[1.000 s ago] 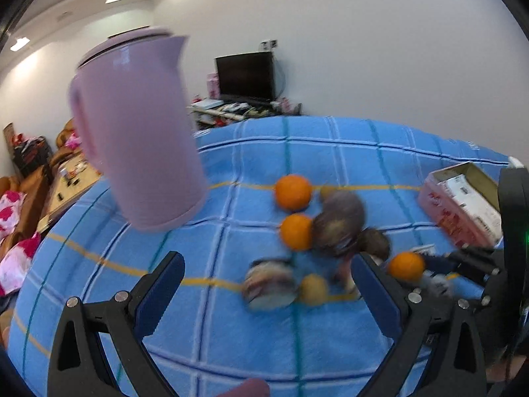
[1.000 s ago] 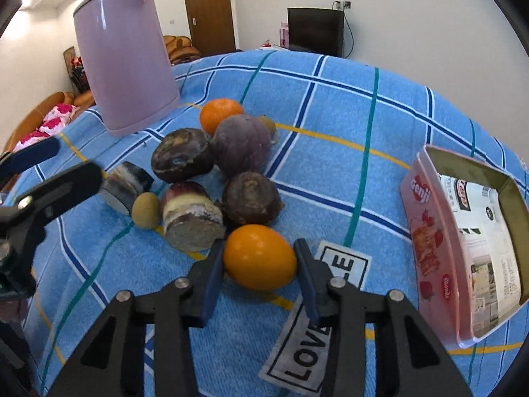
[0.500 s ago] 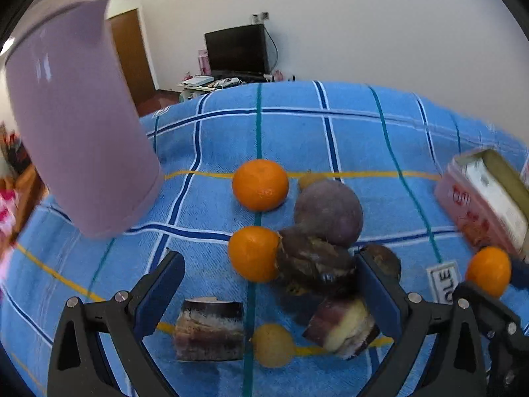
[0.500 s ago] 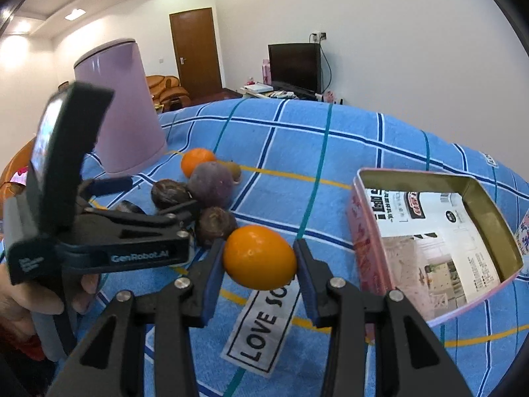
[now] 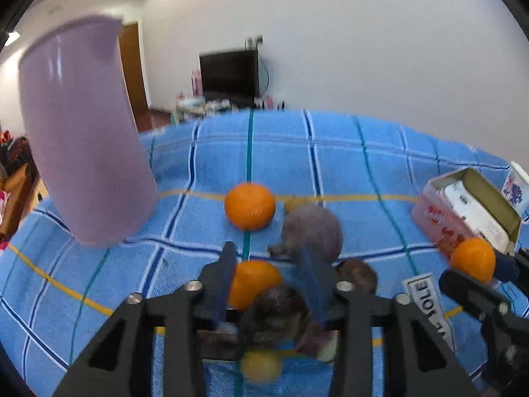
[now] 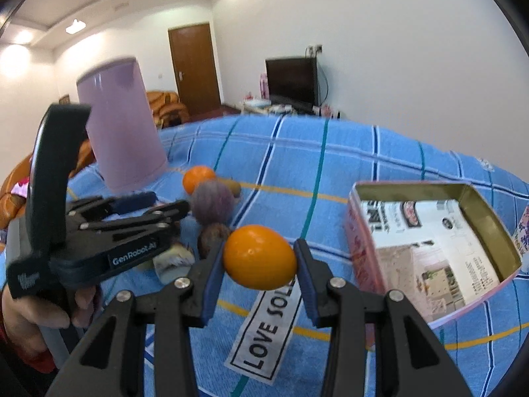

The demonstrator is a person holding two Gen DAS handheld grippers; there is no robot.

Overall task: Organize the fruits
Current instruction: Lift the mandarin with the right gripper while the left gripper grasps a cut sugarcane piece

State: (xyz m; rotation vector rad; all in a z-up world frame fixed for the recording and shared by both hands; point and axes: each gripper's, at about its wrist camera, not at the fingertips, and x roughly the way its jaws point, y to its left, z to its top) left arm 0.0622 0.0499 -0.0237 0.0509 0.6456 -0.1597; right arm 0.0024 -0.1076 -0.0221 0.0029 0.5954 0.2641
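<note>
Right tongs (image 6: 259, 264) grip orange (image 6: 259, 257); left tongs (image 5: 267, 271) astride tangerine (image 5: 253, 283).

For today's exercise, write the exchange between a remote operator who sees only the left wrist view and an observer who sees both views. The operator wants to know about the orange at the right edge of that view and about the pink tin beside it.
Operator: At my right edge I see an orange with dark parts around it. Is it gripped?
Observer: Yes. In the right wrist view the right tongs are shut on the orange, with a pad on each side, and it is lifted off the cloth.
Operator: Is there any fruit in the tin?
Observer: None is visible. The right wrist view looks into the tin and shows only printed paper.
</note>
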